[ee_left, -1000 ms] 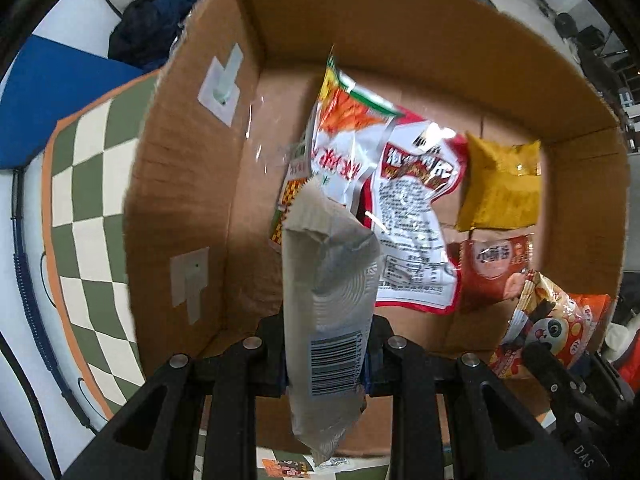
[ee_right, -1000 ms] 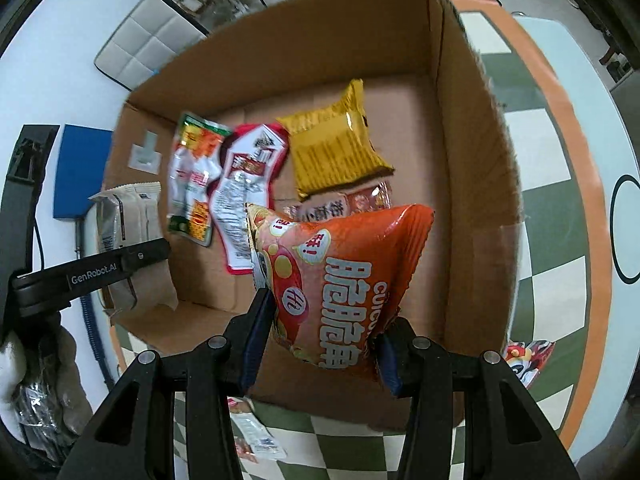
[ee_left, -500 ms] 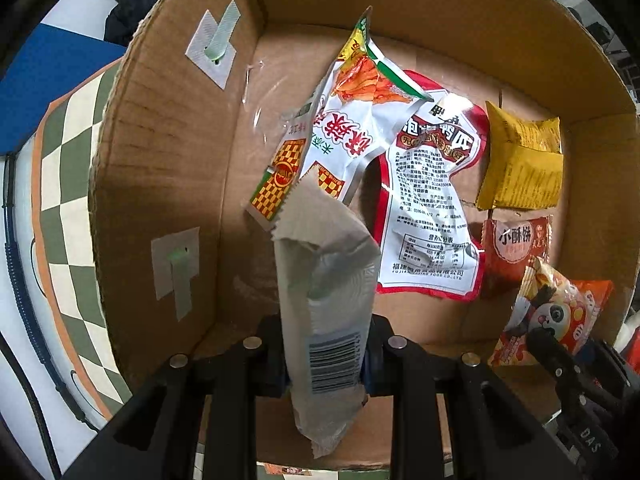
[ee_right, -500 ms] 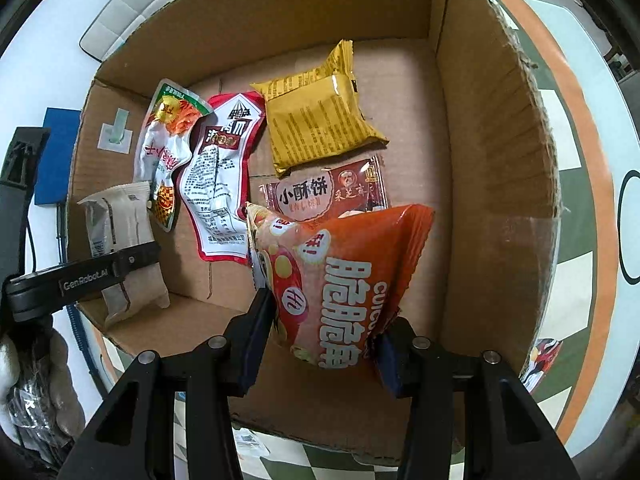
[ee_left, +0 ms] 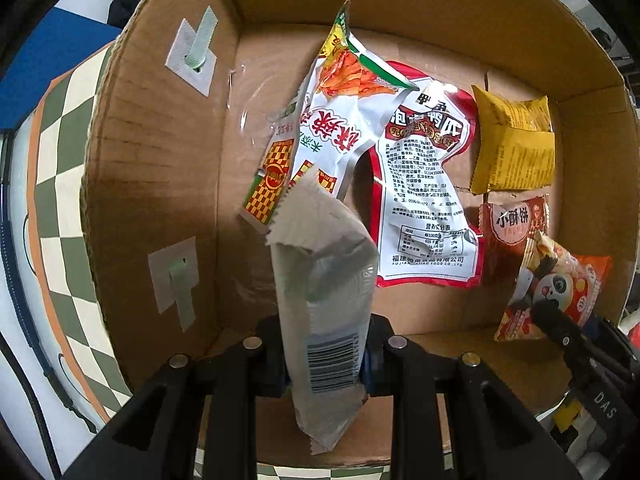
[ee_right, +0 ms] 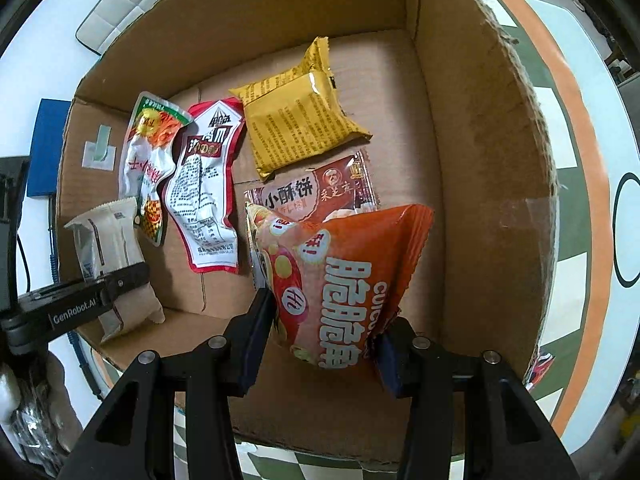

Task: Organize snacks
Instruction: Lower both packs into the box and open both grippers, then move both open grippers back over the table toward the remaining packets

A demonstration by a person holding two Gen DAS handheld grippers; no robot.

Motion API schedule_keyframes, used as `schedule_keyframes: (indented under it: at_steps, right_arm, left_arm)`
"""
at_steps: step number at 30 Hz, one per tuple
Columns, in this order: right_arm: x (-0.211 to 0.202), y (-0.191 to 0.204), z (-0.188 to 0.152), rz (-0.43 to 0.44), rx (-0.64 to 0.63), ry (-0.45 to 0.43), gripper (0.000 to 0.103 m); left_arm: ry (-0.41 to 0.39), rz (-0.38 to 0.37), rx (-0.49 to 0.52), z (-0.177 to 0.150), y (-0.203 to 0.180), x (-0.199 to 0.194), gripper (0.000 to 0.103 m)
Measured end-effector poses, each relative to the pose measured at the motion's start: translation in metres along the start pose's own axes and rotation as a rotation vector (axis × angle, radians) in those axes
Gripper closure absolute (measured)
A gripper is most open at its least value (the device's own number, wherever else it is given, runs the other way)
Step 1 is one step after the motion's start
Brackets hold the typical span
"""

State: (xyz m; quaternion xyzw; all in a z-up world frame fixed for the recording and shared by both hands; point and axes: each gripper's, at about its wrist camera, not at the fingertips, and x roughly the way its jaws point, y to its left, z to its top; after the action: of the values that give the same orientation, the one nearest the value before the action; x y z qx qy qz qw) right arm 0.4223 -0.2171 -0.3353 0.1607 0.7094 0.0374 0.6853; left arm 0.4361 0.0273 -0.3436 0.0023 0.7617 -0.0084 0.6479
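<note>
My left gripper (ee_left: 325,360) is shut on a grey-white snack packet (ee_left: 324,292) with a barcode, held upright inside the cardboard box (ee_left: 160,184) near its left wall. In the right wrist view that same packet (ee_right: 110,248) hangs in the left gripper (ee_right: 100,300). My right gripper (ee_right: 324,340) is shut on a puffy orange snack bag (ee_right: 340,280), held inside the box near its right wall; the left wrist view shows that orange bag (ee_left: 560,284) at lower right. On the box floor lie a white-orange pouch (ee_right: 150,160), a red-bordered pouch (ee_right: 208,192), a yellow packet (ee_right: 300,120) and a brown biscuit packet (ee_right: 316,192).
The box (ee_right: 488,160) stands on a green-and-white checkered mat (ee_right: 572,272) with an orange border. A blue pad (ee_left: 48,68) lies beyond the box's left side. A small snack wrapper (ee_right: 538,364) lies on the mat outside the right wall.
Both grippers have sunk deeper into the box with their packets; the box floor and the pouches on it look larger and closer. The grips are unchanged.
</note>
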Motion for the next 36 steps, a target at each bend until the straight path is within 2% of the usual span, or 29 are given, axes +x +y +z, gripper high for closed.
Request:
schedule_keyframes:
  at_steps: [12, 17, 19, 20, 21, 22, 24, 25, 26, 31, 36]
  right_arm:
    - [-0.001, 0.003, 0.000, -0.027, -0.016, 0.012, 0.053]
    - [0.002, 0.001, 0.003, -0.019, -0.009, 0.027, 0.051]
    - [0.001, -0.001, 0.004, -0.012, 0.001, 0.052, 0.050]
    - [-0.001, -0.001, 0.005, 0.001, 0.006, 0.062, 0.042]
    - [-0.003, 0.000, 0.005, 0.022, 0.007, 0.064, 0.040]
    - [-0.006, 0.003, 0.005, 0.028, 0.003, 0.060, 0.035]
    - [-0.013, 0.010, 0.005, 0.018, -0.018, 0.047, 0.025]
    - [-0.017, 0.014, 0.005, 0.003, -0.034, 0.036, 0.016]
    - [-0.023, 0.019, 0.005, -0.016, -0.057, 0.018, 0.015]
    - [-0.043, 0.030, -0.001, -0.052, -0.100, -0.035, 0.015]
    - [-0.069, 0.040, -0.017, -0.069, -0.123, -0.108, 0.012]
  left_arm:
    - [0.000, 0.002, -0.006, 0.014, 0.000, 0.000, 0.080]
    - [-0.022, 0.022, -0.007, 0.009, -0.006, -0.012, 0.076]
    - [-0.045, 0.002, -0.011, 0.010, -0.007, -0.023, 0.065]
    - [-0.053, 0.001, -0.011, 0.011, -0.007, -0.027, 0.062]
    - [-0.063, -0.002, -0.011, 0.011, -0.008, -0.033, 0.055]
    - [-0.073, -0.007, -0.011, 0.012, -0.008, -0.039, 0.041]
    - [-0.100, -0.010, -0.018, 0.013, -0.008, -0.052, 0.024]
    - [-0.115, -0.011, -0.022, 0.012, -0.007, -0.059, 0.021]
    - [-0.135, -0.015, -0.028, 0.012, -0.007, -0.067, 0.021]
    - [-0.198, -0.032, -0.036, -0.003, -0.007, -0.097, 0.020]
    - [-0.280, -0.042, -0.040, -0.041, -0.006, -0.121, 0.019]
